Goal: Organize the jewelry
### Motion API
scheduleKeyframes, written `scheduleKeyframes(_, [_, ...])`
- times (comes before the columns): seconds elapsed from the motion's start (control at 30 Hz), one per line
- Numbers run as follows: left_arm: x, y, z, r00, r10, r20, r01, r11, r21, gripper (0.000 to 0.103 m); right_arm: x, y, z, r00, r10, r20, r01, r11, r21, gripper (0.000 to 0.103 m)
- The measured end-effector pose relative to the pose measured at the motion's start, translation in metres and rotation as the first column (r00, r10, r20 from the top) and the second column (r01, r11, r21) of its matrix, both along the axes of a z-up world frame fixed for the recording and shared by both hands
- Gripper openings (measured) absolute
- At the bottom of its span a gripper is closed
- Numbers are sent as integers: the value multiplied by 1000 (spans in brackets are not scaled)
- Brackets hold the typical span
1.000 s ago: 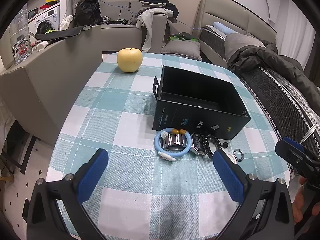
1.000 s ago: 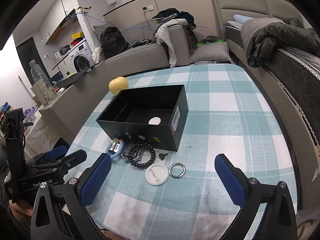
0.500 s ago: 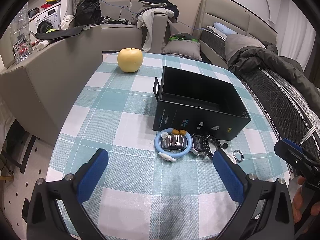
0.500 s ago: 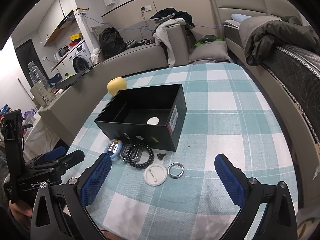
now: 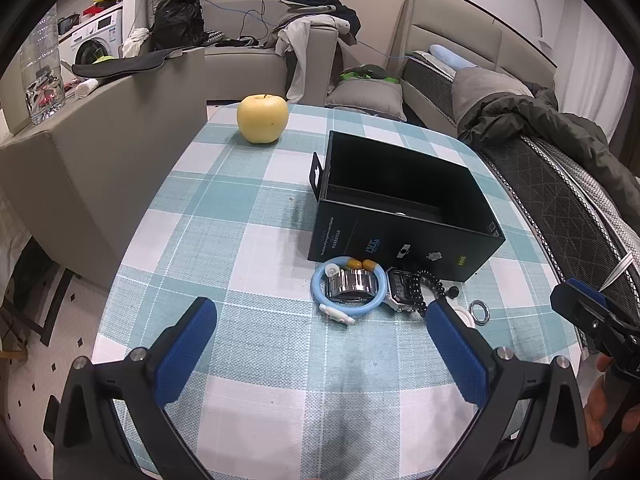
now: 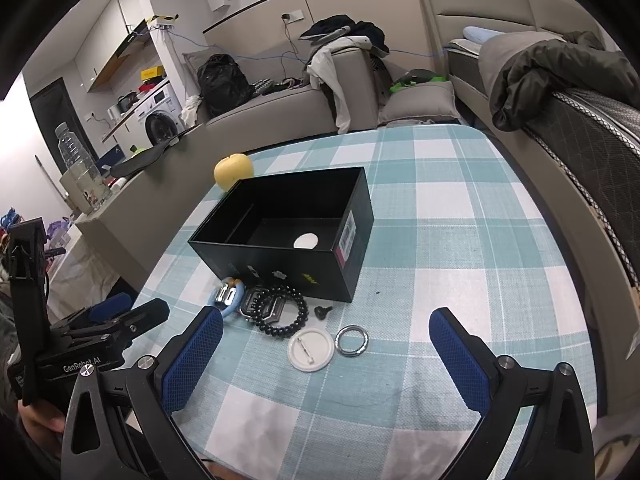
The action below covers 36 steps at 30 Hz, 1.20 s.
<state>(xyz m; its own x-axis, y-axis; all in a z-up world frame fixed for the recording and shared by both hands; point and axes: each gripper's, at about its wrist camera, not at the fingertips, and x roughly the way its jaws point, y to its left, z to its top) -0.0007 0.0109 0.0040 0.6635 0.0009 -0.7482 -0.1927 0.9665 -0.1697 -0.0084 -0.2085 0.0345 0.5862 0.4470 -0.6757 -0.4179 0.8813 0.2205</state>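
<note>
Jewelry [image 6: 280,310] lies tangled beside the black box [image 6: 288,232] on the counter [image 6: 460,240]. Both grippers [image 5: 320,344] [image 6: 324,360] hover, jaws apart. Grabbing the beads [image 6: 294,322] could drag the watch [image 6: 258,306] along.

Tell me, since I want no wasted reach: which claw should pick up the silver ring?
Right, probably. The silver ring lies just ahead between the right claw's open fingers. In the left wrist view it sits off beyond the left claw's right finger, so that one would have to cross over.
</note>
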Motion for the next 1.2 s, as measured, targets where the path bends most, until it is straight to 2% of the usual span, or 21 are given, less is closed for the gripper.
scheduleKeyframes(0.8, [4, 8, -6, 1000, 24, -21, -24, 1000, -18, 102, 5, -2, -3, 1000, 9, -25, -9, 1000, 0, 103])
scheduleKeyframes(1.03, [7, 12, -10, 999, 39, -33, -39, 999, -15, 102, 5, 11, -7, 999, 44, -3, -44, 996, -78, 103])
scheduleKeyframes(1.13, [11, 11, -13, 998, 45, -39, -43, 999, 28, 102, 10, 15, -9, 998, 60, 0, -60, 993, -106, 103])
scheduleKeyframes(1.2, [16, 12, -13, 998, 31, -46, -30, 999, 15, 102, 16, 17, -7, 997, 70, -11, -71, 991, -109, 103])
